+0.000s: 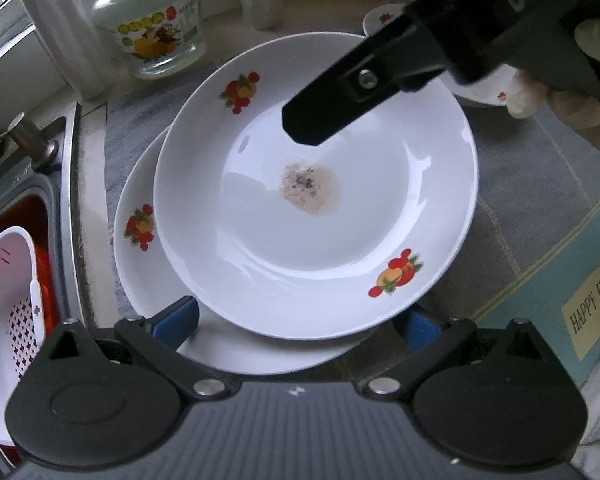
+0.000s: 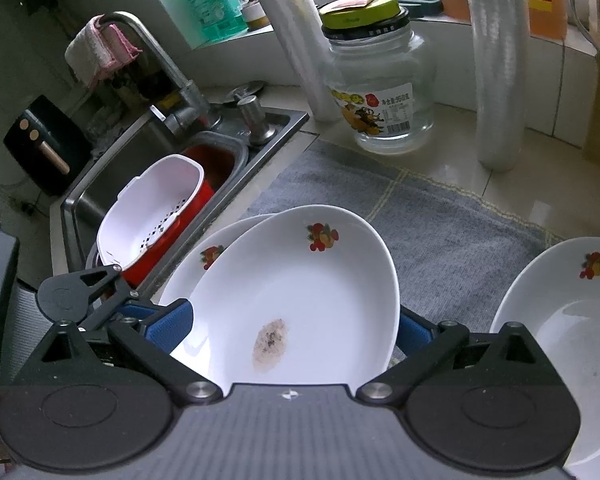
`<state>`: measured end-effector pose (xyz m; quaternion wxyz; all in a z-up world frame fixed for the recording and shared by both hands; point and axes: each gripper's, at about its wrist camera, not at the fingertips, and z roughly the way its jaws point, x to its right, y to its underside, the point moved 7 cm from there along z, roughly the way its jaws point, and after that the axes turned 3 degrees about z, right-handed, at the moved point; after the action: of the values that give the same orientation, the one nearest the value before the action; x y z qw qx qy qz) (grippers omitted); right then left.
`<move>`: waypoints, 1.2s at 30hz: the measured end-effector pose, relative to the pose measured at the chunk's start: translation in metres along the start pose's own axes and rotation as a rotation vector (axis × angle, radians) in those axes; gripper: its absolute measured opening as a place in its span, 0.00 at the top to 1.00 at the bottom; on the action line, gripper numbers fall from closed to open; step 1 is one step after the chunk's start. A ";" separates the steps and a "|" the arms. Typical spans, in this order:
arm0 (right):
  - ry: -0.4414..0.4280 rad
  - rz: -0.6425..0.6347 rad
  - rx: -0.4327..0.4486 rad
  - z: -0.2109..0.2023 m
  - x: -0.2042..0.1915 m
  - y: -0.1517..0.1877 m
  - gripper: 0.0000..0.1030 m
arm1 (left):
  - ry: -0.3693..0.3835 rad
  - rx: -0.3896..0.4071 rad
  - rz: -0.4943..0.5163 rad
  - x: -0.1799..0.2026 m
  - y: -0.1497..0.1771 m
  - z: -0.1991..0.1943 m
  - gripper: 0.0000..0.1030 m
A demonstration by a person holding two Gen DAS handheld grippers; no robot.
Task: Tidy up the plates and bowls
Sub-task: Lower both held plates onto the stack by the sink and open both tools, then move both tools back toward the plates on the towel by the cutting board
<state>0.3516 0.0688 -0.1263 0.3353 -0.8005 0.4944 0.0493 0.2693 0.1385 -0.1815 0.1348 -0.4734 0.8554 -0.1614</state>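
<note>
A white plate with fruit prints and a brownish stain (image 1: pixel 316 200) lies tilted on a second matching plate (image 1: pixel 140 256) on a grey mat. In the right wrist view the stained plate (image 2: pixel 300 304) sits between my right gripper's blue pads (image 2: pixel 172 326), its near rim deep in the jaws; whether they clamp it is unclear. In the left wrist view my right gripper (image 1: pixel 300 120) reaches over the plate's far side. My left gripper (image 1: pixel 296 320) is open, its pads wide on either side of the plates' near rims. A white bowl (image 2: pixel 572 320) stands to the right.
A steel sink (image 2: pixel 140 152) with a white colander (image 2: pixel 148 208) over a red basin lies left of the mat. A glass jar (image 2: pixel 380 92), white pipes (image 2: pixel 500 80) and bottles stand at the back. A blue cloth with lettering (image 1: pixel 580 300) lies at the right.
</note>
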 end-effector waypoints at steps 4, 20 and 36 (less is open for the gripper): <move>0.025 -0.021 -0.020 -0.001 -0.004 0.003 0.00 | -0.053 0.014 0.019 0.007 0.002 -0.008 0.01; 0.083 -0.184 -0.040 0.009 -0.020 0.012 0.00 | -0.114 0.142 -0.107 0.006 0.018 -0.029 0.01; 0.309 -0.339 0.157 -0.049 -0.009 0.051 0.00 | -0.174 0.458 -0.268 0.028 0.019 -0.067 0.01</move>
<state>0.2931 0.0326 -0.1099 0.3202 -0.8416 0.4006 -0.1691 0.2146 0.1345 -0.1301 0.2887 -0.5517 0.7115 -0.3255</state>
